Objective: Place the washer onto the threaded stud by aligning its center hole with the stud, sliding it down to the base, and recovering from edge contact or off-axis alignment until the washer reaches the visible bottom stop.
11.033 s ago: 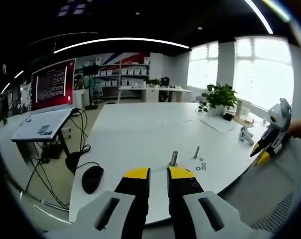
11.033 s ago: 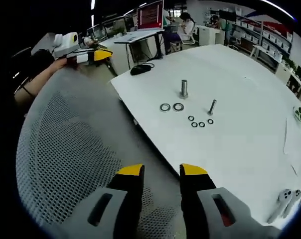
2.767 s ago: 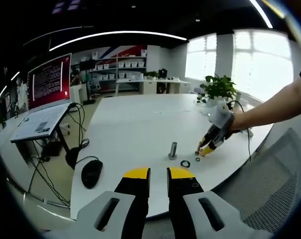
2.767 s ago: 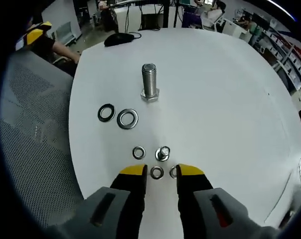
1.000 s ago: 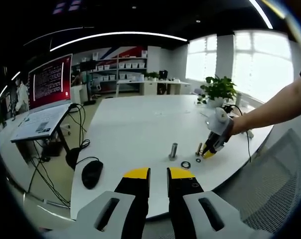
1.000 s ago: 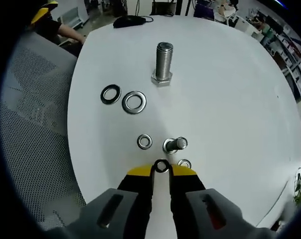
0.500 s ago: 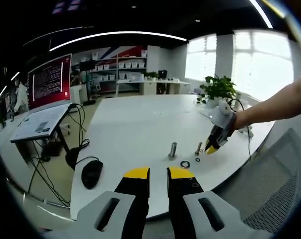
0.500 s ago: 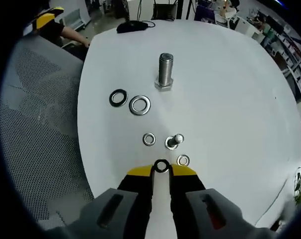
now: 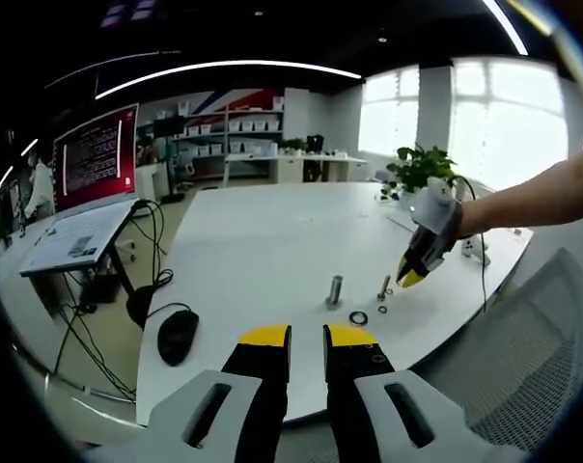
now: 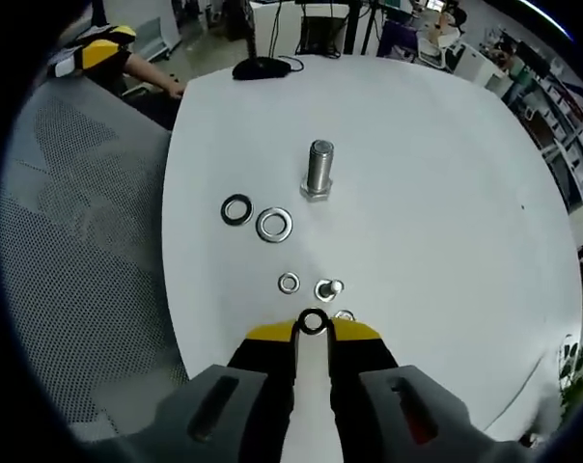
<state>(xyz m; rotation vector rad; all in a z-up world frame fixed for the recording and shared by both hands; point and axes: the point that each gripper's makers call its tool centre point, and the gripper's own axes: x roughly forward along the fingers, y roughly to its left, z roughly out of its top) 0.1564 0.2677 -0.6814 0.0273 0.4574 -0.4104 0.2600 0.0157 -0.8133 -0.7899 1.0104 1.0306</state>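
And here's the right hand-held gripper (image 10: 313, 330), jaws pinched in close on a small dark washer (image 10: 314, 321), which sits right between the yellow tips and faces the camera so its hole reads as an open ring. It's carried above the white table (image 10: 446, 174), clear of the surface. In the left gripper view that same right hand-held gripper (image 9: 410, 279) hangs over the table with its yellow tips aimed downward, just beside the small stud (image 9: 384, 287); the washer there is too small to pick out.

Directly ahead of the washer, the small stud (image 10: 330, 288) stands upright on its head, long axis vertical, seen almost end-on from above. A small washer (image 10: 289, 283) lies flat just to its left, and another small washer (image 10: 344, 314) peeks out just past the right jaw tip. Farther on, a large silver washer (image 10: 274, 225) and a black washer (image 10: 236, 209) lie flat side by side, apart from each other. Beyond them the big threaded bolt (image 10: 318, 170) stands upright on its hex head, threads pointing up.

The left hand-held gripper (image 9: 306, 337) holds nothing, jaws nearly together with a narrow gap, well back from the table edge. A black mouse (image 9: 178, 337) rests near the table's corner.
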